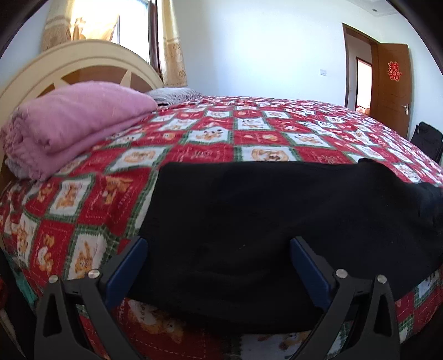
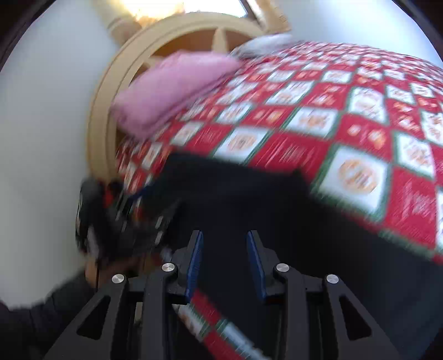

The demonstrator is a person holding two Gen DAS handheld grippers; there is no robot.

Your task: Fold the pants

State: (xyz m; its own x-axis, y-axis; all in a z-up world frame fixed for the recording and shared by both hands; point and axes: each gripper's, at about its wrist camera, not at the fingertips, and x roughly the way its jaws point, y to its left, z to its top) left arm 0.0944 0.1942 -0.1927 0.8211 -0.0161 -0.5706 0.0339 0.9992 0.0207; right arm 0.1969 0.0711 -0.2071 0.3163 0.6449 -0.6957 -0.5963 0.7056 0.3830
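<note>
The left tongs (image 1: 218, 265) are seen spread wide, their blue fingers (image 1: 126, 272) parted over the near edge of the black pants (image 1: 263, 221), with nothing clamped between them. The right tongs (image 2: 224, 259) are also held apart, with a narrower gap, above the dark cloth (image 2: 249, 210); no fabric is gripped there, though this view is heavily blurred. To the left of the right tongs the other tool (image 2: 119, 218) is seen, held in a hand that is barely made out.

The pants are laid flat directly ahead of the left tongs, at the near edge of the bed. Their long axis is set crosswise to the left tongs, running from left to right, with a straight squared end at the left and an uneven, bunched end at the far right. Which end is the waist cannot be told.

Beneath them a red, white and green checked quilt (image 1: 193, 138) is spread over the bed. Further ahead and to the left, a folded pink blanket (image 1: 74, 121) is stacked by the cream headboard (image 1: 72, 59). Beyond, a curtained window (image 1: 94, 22) is seen at the far left, a white wall (image 1: 263, 49) straight ahead and an open wooden door (image 1: 390, 80) at the far right.
</note>
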